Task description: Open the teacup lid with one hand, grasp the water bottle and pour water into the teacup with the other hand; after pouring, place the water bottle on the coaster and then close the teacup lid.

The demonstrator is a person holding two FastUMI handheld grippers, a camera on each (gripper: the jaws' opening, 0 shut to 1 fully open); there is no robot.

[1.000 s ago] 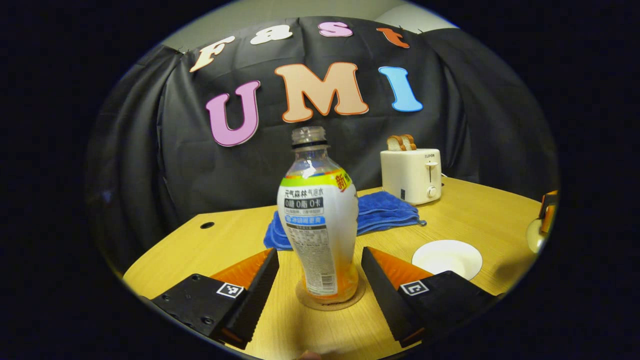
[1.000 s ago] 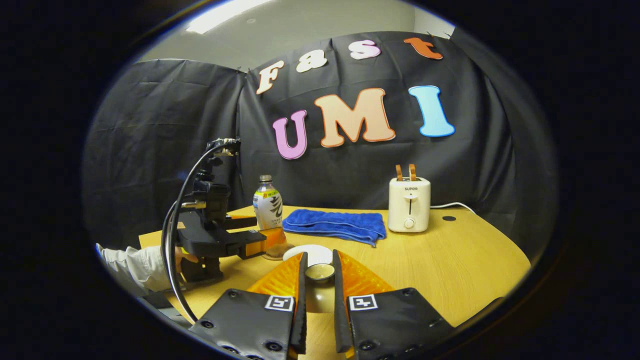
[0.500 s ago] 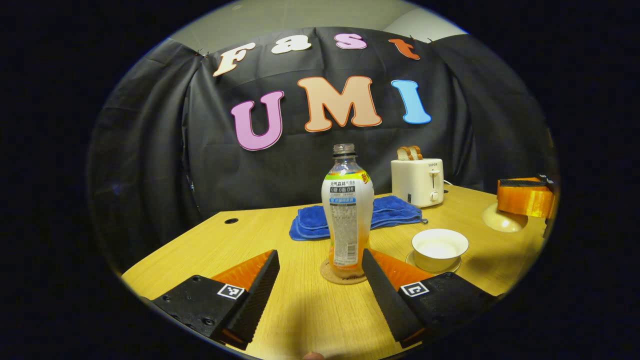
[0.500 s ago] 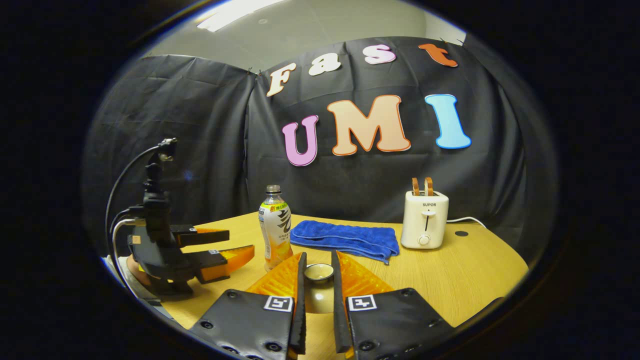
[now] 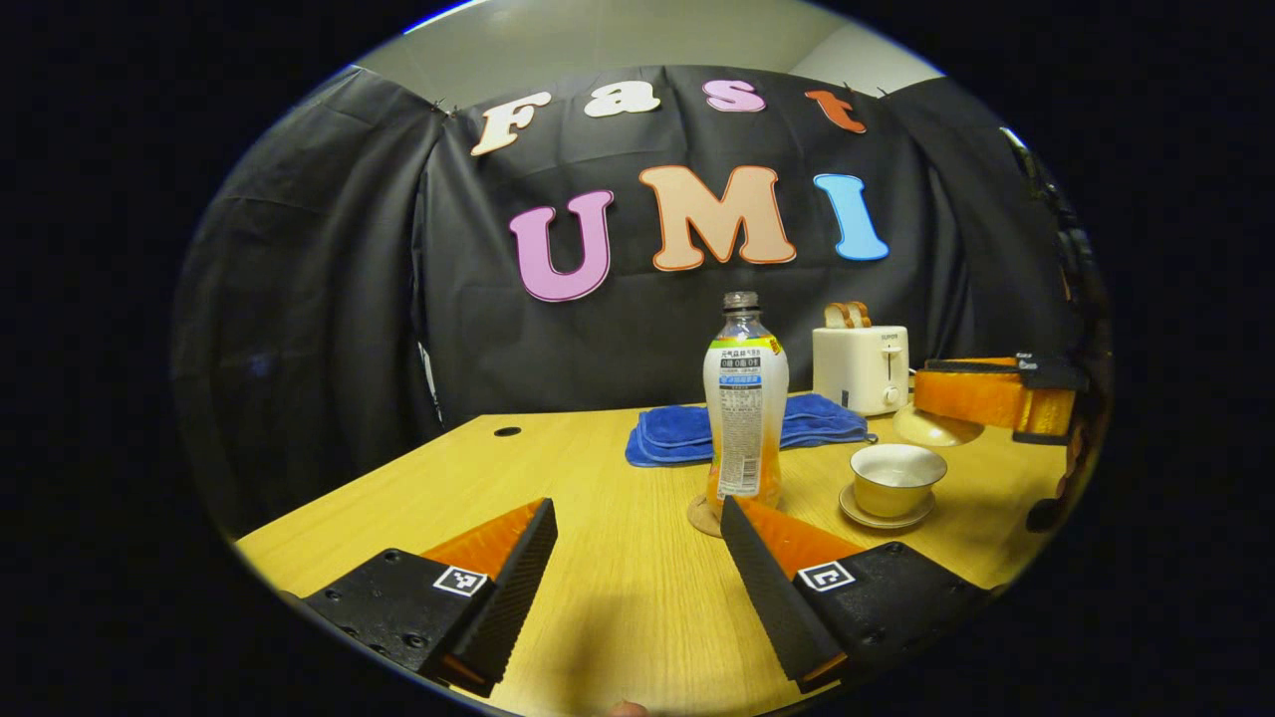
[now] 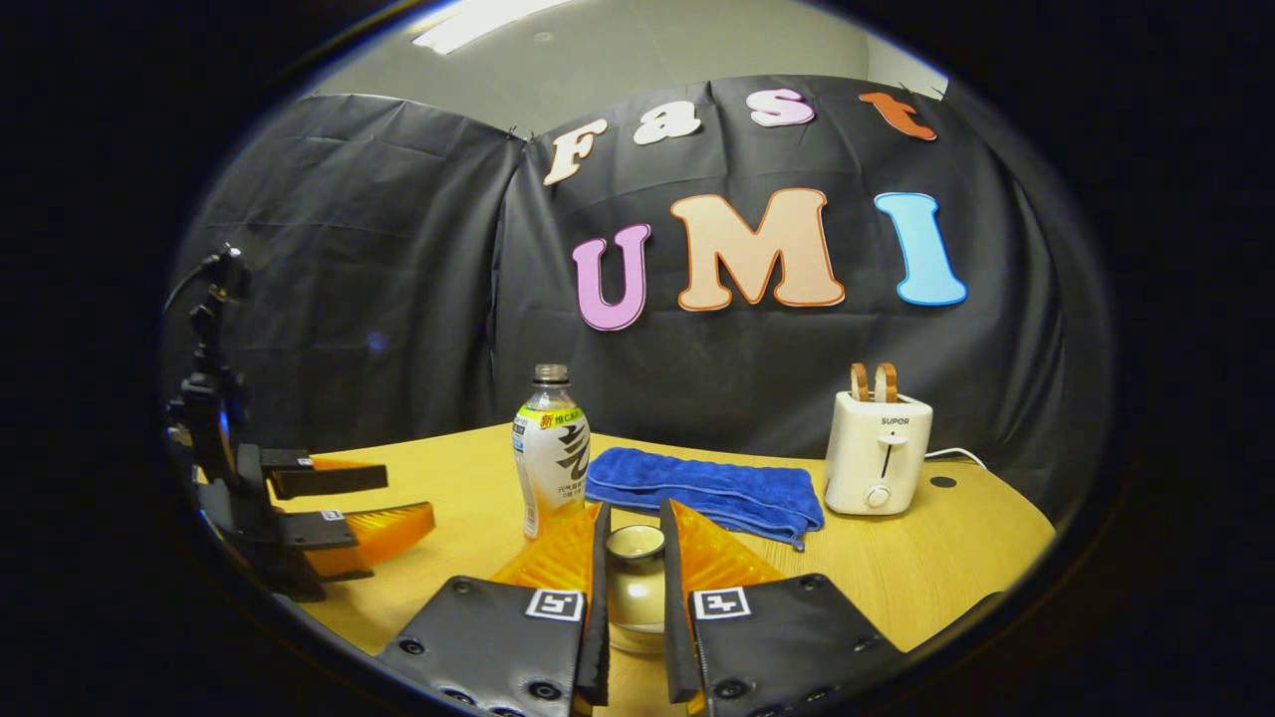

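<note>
On coaster [image 5: 703,516], bottle [image 5: 745,398] just ahead of open L tongs [image 5: 637,558]; R tongs [image 6: 632,568] clamped on lid [image 6: 635,543].

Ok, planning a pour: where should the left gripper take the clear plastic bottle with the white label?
Around the labelled belly of the clear plastic bottle, level and straight ahead from the open left gripper. It stands upright on the cork coaster, and the white teacup sits close on its right, so a side approach looks risky.

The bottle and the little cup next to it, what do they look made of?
Water bottle: probably clear plastic, see-through at the neck, wrapped in a glossy printed label. Teacup: looks like glazed ceramic, pale and smooth with a soft sheen, though the pictures cannot confirm it.
</note>
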